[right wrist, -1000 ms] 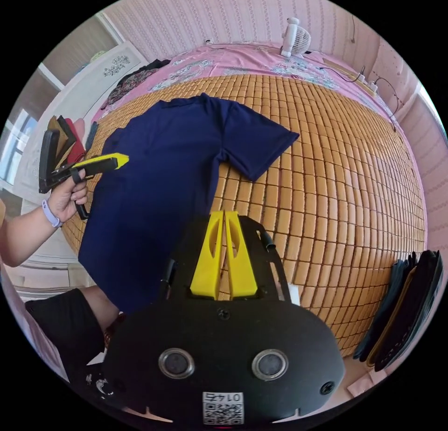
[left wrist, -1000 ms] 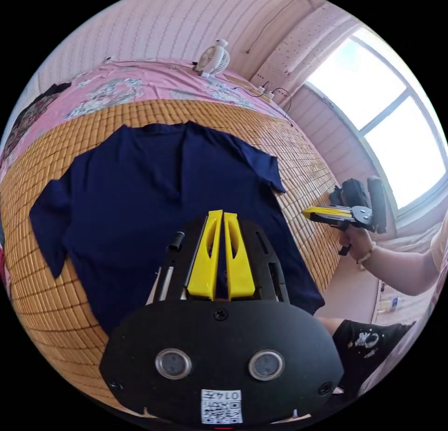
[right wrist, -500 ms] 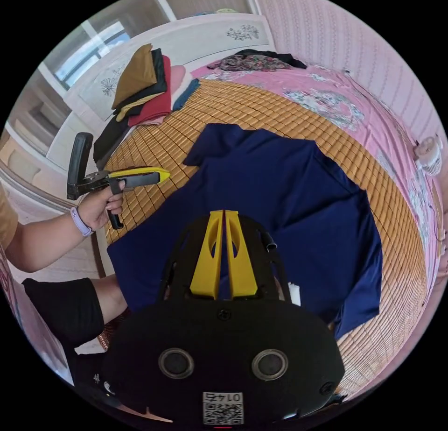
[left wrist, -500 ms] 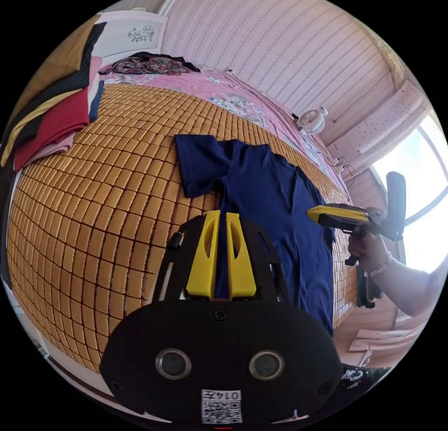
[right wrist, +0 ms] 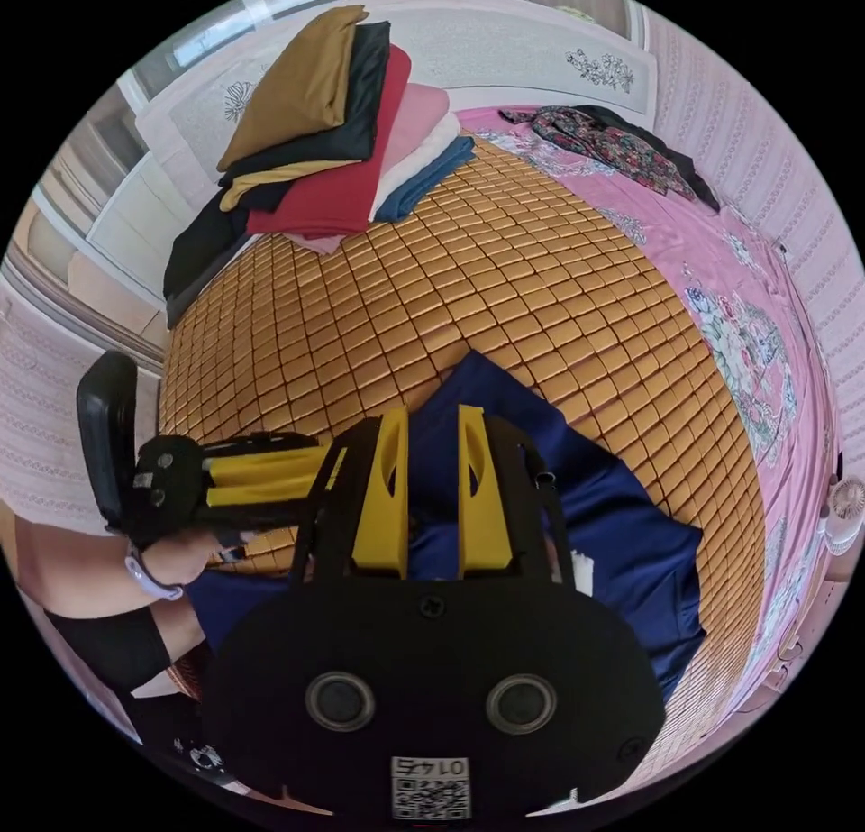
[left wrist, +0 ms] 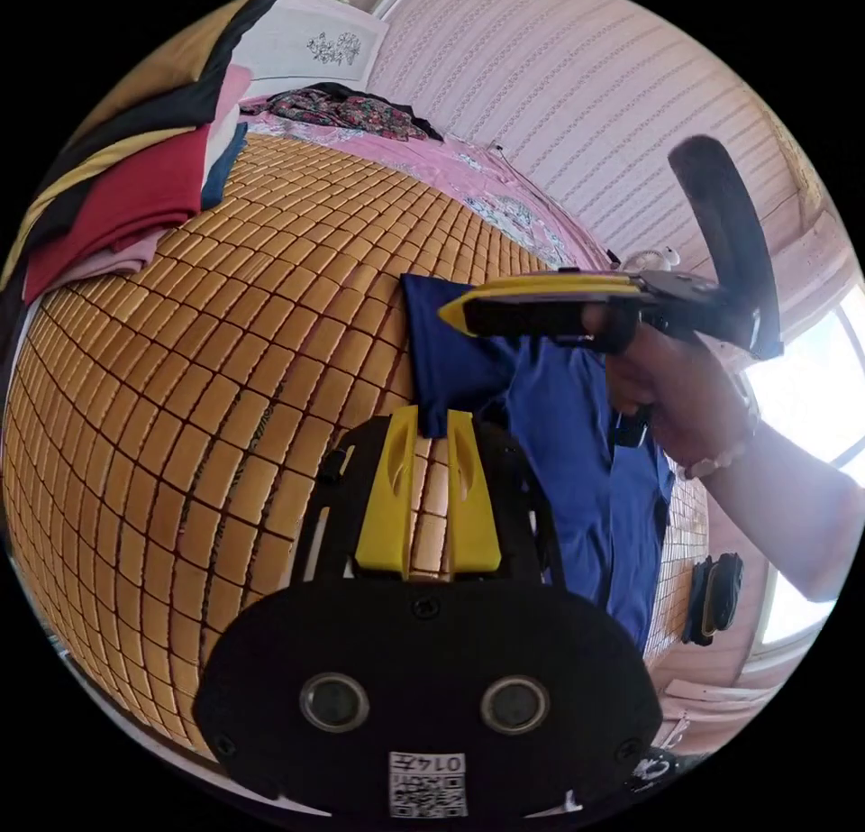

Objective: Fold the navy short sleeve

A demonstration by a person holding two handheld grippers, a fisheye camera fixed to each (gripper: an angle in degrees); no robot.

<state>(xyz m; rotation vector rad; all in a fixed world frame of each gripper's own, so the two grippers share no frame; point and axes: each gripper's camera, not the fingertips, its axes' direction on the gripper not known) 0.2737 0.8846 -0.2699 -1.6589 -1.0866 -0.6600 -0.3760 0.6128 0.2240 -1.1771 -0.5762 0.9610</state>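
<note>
The navy shirt (right wrist: 622,544) lies flat on the bed's mat (right wrist: 505,291), unfolded, with both the left hand-held gripper (left wrist: 431,417) and right hand-held gripper (right wrist: 428,417) part-open, empty, converging on one sleeve (left wrist: 441,363), probably to pinch and fold inward.

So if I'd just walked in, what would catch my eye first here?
Probably the navy shirt spread on the golden bamboo mat, with the right gripper hovering over it, yellow fingers apart. Next, the colourful pile of folded clothes at the mat's far edge, and the left gripper at the shirt's sleeve.
</note>
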